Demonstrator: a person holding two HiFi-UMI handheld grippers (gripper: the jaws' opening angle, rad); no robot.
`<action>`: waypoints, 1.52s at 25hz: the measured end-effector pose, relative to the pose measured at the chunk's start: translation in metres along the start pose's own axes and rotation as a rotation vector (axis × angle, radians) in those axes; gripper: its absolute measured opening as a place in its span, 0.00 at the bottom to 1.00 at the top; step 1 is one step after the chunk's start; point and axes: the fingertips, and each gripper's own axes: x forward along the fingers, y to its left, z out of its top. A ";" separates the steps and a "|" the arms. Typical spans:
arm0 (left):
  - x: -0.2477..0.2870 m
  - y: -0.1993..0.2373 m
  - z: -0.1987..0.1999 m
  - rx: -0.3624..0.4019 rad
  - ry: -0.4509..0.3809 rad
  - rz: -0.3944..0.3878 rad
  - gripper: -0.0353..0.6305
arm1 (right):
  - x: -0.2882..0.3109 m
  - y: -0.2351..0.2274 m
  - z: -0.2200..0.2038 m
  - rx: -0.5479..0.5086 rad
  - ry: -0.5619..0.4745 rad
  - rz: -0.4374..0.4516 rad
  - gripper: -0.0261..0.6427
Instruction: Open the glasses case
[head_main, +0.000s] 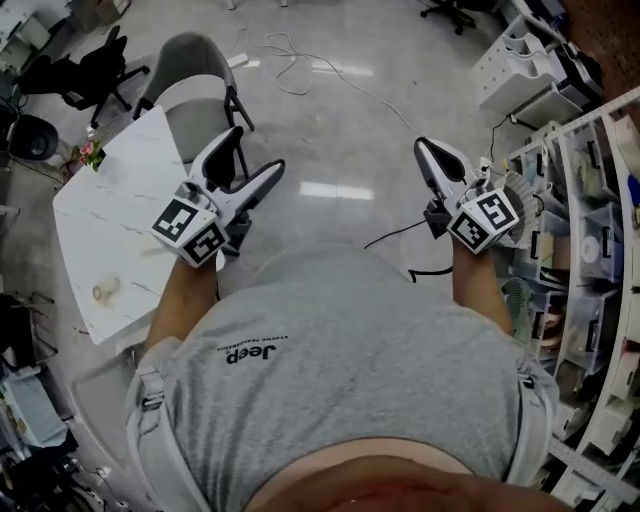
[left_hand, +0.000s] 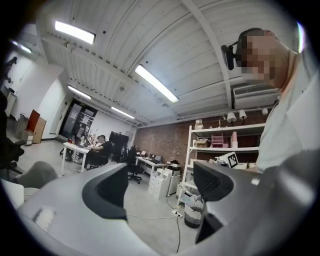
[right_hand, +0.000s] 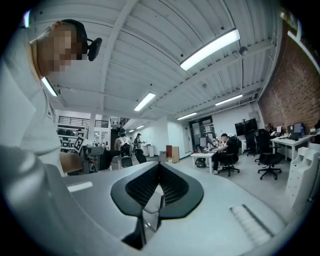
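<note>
Two claws are held out in front of the person's grey shirt (head_main: 340, 350) at waist level, and neither is near anything to work on. The left claw (head_main: 260, 150) has its jaws standing well apart; in the left gripper view only the far room and floor show between them (left_hand: 160, 187), so it carries nothing. The right claw (head_main: 424, 150) has its jaws pressed together tip to tip, and the right gripper view shows nothing caught between them (right_hand: 159, 167). Both gripper views look across the room and up at the ceiling lights, so the claws are tilted upward and away from any work surface. That reads as a resting or waiting pose, not a reach.

No view shows the glasses case. The white marble tabletop (head_main: 120, 200) lies off to the person's left, beside the left claw but not under it. On it I can make out only a small pale roll (head_main: 105, 290) near its close edge. A grey chair (head_main: 195, 95) stands beyond the tabletop, a cable (head_main: 300, 75) trails over the floor ahead, and shelves (head_main: 590, 200) line the right side.

My judgement is that the task is not yet under way: the case must first be found and brought within reach, most likely by turning toward the tabletop
</note>
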 end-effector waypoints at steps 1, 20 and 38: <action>0.010 -0.001 0.000 -0.003 -0.006 0.022 0.71 | 0.003 -0.012 0.001 0.006 0.001 0.020 0.04; 0.048 0.033 -0.027 -0.023 -0.011 0.248 0.71 | 0.084 -0.094 -0.019 0.017 0.046 0.225 0.04; -0.203 0.194 -0.038 -0.034 -0.022 0.496 0.72 | 0.327 0.161 -0.077 -0.016 0.151 0.584 0.04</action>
